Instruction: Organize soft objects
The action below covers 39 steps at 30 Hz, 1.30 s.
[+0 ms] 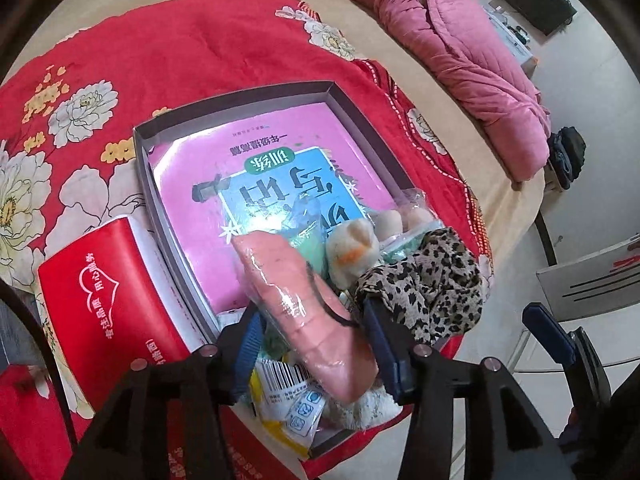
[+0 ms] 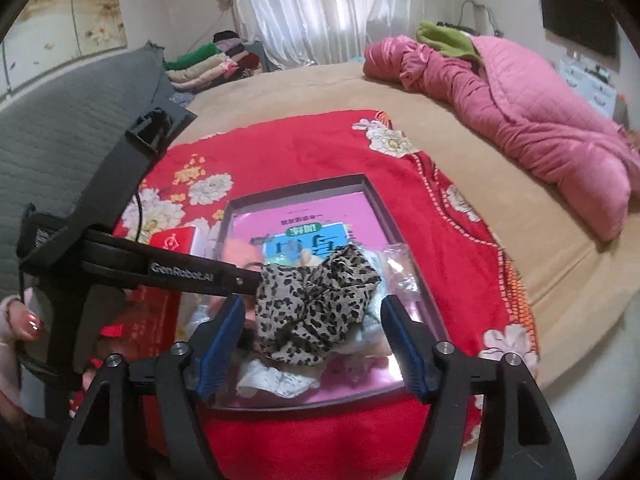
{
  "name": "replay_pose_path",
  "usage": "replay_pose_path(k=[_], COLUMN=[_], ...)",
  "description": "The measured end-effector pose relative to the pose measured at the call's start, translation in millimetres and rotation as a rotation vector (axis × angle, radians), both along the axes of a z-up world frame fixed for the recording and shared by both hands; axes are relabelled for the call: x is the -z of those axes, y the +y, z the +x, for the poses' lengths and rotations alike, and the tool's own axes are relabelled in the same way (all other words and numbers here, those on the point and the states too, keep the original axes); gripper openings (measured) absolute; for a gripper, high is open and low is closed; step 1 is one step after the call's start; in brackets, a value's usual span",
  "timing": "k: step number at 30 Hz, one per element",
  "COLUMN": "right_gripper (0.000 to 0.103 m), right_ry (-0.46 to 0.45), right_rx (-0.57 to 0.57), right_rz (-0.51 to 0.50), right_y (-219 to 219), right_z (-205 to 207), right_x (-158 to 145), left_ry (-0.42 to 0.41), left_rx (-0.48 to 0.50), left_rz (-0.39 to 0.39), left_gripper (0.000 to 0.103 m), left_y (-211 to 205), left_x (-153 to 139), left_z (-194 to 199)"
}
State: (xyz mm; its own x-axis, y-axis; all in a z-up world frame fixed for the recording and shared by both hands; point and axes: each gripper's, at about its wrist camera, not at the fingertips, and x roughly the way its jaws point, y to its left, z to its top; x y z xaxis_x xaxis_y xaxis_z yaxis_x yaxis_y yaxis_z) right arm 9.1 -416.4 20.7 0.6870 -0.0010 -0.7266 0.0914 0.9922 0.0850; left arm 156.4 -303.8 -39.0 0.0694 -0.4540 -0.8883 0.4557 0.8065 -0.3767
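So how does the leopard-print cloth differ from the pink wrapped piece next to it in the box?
The leopard-print cloth is spotted tan and black; the pink wrapped piece is plain salmon pink. The cloth is bare, bunched fabric; the pink piece is long, smooth and covered in clear film. The cloth lies between the right gripper fingers, the pink piece between the left gripper fingers. Both lie in the shallow box, with neither visibly pinched.

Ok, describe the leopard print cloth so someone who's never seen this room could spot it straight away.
On the red floral blanket lies a shallow dark box holding a pink book. The leopard print cloth is bunched in the box's near end, on the pile of soft items. It is the only spotted tan-and-black piece there.
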Motion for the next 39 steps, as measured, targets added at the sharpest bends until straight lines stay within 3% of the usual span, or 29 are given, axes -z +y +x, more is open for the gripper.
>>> replay_pose_path(k=[7, 10, 16, 20, 25, 39], right_gripper=[0.075, 0.077, 0.078, 0.078, 0.078, 0.078], right_ry=[-0.025, -0.04, -0.049, -0.049, -0.043, -0.114], right_rx=[0.042, 0.052, 0.076, 0.075, 0.096, 0.097], right_rz=[-0.002, 0.019, 0.037, -0.059, -0.092, -0.116], right_y=[-2.2, -2.5, 8.3, 30.5, 40.7, 86.0], right_z=[-18.8, -29.4, -48.8, -58.6, -70.3, -92.7], right_x=[-13.1, -21.0, -31.8, -39.9, -40.6, -64.6], left_ry=[-0.049, -0.075, -0.189, -0.29, -0.388, -0.448], left_rx=[-0.011, -0.018, -0.063, -0.094, -0.14, -0.182], left_rz=[-0.023, -0.014, 0.037, 0.084, 0.094, 0.093], left_gripper=[0.054, 0.066, 0.071, 0.072, 0.072, 0.073], left_y=[15.8, 27.3, 53.7, 71.9, 99.4, 146.5], left_x=[-22.2, -32.4, -59.2, -79.3, -105.0, -114.1], left_z=[-12.5, -24.2, -57.0, -80.7, -108.0, -160.5])
